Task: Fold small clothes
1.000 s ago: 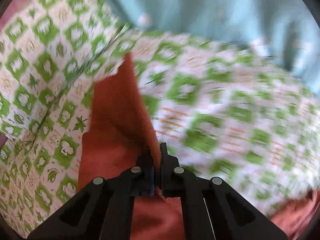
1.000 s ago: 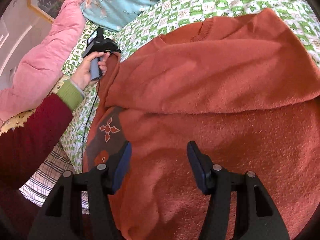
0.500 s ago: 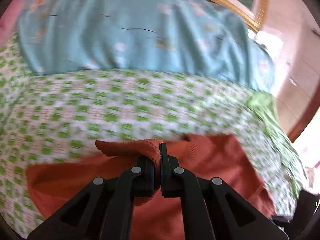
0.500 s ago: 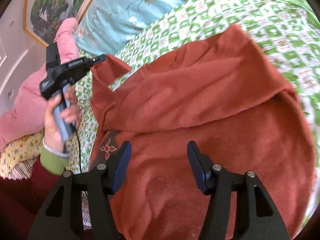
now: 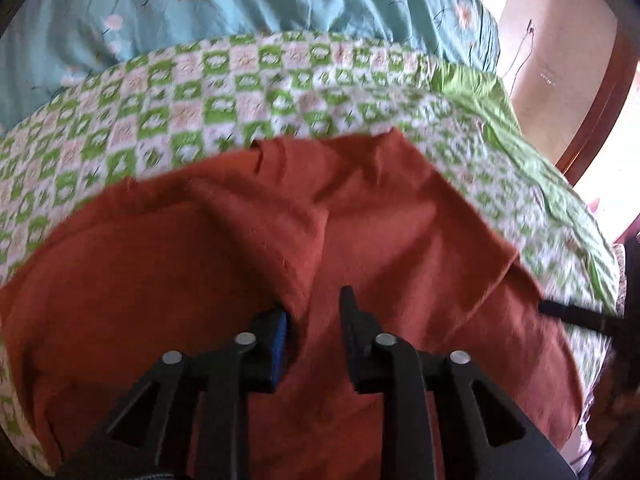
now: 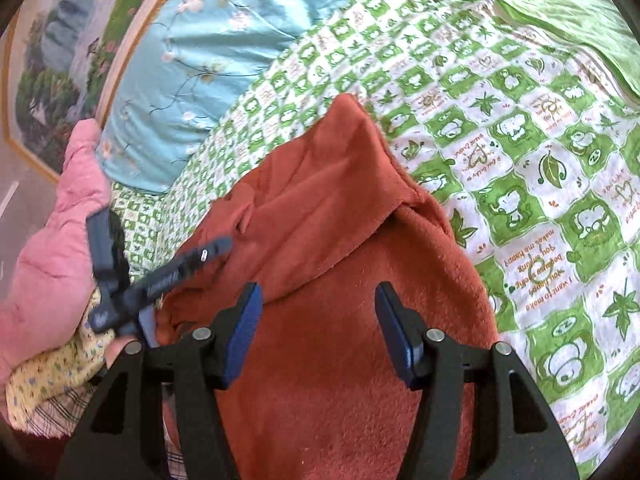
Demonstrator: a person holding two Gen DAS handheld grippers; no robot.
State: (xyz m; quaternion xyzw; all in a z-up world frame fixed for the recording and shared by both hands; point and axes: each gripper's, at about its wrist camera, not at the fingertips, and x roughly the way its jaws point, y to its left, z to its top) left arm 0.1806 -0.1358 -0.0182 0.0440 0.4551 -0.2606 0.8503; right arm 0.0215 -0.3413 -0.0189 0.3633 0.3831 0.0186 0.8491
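Observation:
A rust-orange knit sweater [image 5: 248,240] lies on the green-and-white checked bedspread [image 5: 200,92]. A folded sleeve flap [image 5: 272,232] lies across its body. My left gripper [image 5: 314,312] is open just above the sweater, the flap's end resting against its left finger. In the right wrist view the sweater [image 6: 340,280] fills the middle. My right gripper [image 6: 316,304] is open and empty over it. The left gripper [image 6: 168,276] shows at the sweater's left edge.
A light blue floral pillow [image 6: 208,48] lies at the head of the bed, a pink quilt [image 6: 52,248] at the left. A plain green sheet [image 6: 560,4] covers the far right. A framed picture [image 6: 76,40] hangs behind. The bedspread [image 6: 560,200] lies bare to the right.
My left gripper carried the sleeve over onto the sweater's body, then opened and let it go. The right gripper stayed open over the sweater.

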